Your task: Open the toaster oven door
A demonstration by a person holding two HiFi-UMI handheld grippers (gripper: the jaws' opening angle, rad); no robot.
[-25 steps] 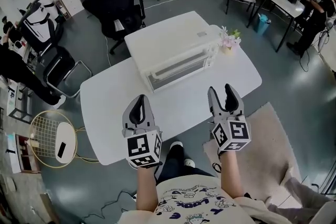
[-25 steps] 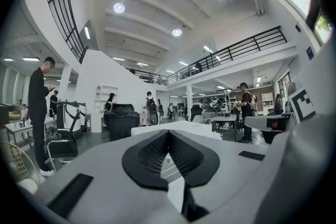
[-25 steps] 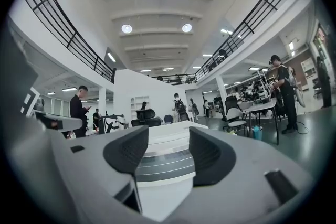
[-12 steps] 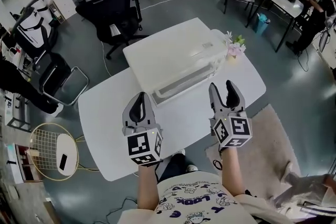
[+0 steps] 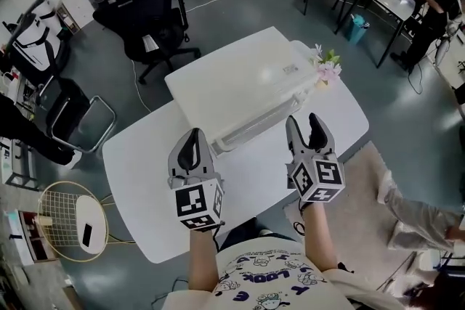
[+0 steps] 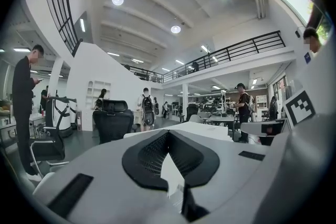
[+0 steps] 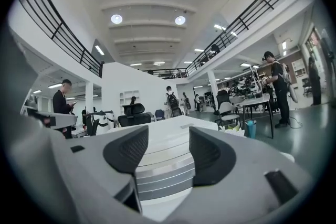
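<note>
My right tongs [image 5: 305,133] are wide and empty; my left tongs [image 5: 191,147] are closed on nothing. The toaster oven [image 5: 240,76] sits just ahead of both, its door [image 5: 251,128] shut. I should square the right jaws on the door's upper edge, then pull down gently.

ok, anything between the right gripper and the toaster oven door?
Nothing visible does. The right gripper, jaws apart, points at the toaster oven door, with only bare table between them. The flowers stand by the oven's right end, off that line.
</note>
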